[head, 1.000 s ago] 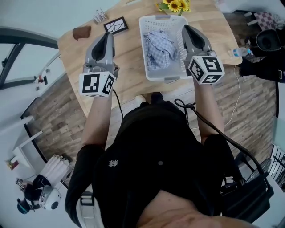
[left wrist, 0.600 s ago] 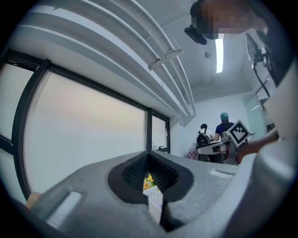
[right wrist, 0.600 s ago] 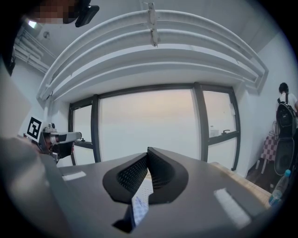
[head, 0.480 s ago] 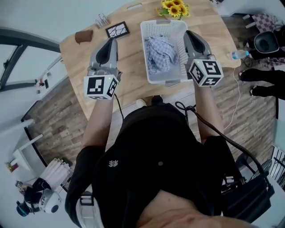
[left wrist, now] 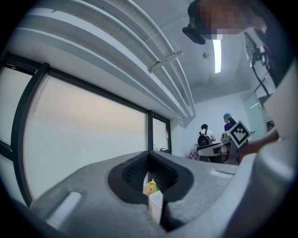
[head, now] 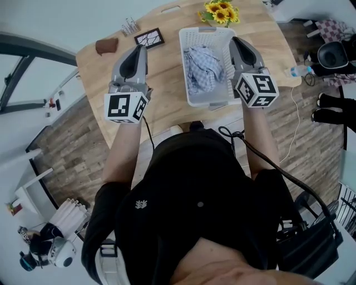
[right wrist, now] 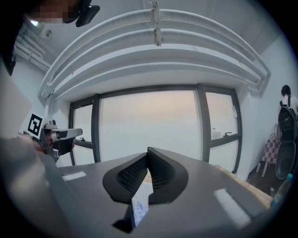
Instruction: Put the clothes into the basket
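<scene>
1. closest to me, both grippers hang level over the near edge of the counter (head: 161,97), marker cubes facing the head cam. nothing in either one.
2. left gripper (head: 138,50): fingers (left wrist: 130,174) pressed together, just a thin slit where the basket peeks through. it hangs over bare wood, well left of the basket.
3. right gripper (head: 237,41): fingers (right wrist: 125,179) closed up too, no cloth pinched. it sits just beside the basket's right wall, maybe overlapping the rim; i can't tell if it touches.
4. the basket (head: 208,100) stands between the two grippers, and the clothes (head: 203,69), a blue checked bundle, lie inside it, bunched toward the middle. nothing looks draped over the rim.
5. so my read is the job's basically done. to finish clean, i'd lift the right gripper straight up before pulling away so it doesn't nudge that light plastic wall, then check the far side for a stray corner.
6. further back: a framed picture (head: 149,38), a brown thing (head: 107,45) and sunflowers (head: 221,11). no other cloth i can spot on the counter.
</scene>
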The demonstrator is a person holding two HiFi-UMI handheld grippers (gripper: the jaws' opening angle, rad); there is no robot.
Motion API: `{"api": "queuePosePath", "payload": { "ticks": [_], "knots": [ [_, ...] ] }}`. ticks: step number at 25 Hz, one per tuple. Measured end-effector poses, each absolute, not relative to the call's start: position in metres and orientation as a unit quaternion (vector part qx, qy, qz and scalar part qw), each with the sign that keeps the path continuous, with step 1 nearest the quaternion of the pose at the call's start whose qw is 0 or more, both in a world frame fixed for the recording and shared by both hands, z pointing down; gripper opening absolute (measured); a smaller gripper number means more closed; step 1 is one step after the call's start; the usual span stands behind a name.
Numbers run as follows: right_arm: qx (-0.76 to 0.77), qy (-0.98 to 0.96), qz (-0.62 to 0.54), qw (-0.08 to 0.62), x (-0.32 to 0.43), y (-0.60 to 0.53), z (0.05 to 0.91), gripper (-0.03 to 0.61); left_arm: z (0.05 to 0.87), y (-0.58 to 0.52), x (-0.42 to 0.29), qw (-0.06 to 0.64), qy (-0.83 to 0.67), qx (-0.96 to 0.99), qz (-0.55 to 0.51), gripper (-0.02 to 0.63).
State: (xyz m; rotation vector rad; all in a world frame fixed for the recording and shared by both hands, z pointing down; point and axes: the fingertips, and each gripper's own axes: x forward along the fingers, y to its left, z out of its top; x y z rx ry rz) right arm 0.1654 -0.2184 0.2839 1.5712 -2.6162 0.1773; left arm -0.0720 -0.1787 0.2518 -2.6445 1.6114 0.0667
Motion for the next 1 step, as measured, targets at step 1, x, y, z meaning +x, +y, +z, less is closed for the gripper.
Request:
{"api": "queuePosePath", "payload": {
  "ticks": [1],
  "knots": [
    [0.514, -0.855, 0.057, 0.042, 0.1643, -0.2192, 0.2832, -0.005, 0.2517, -0.1792, -0.0731, 0.022, 0.520, -0.853, 0.022, -0.002]
  ]
}}
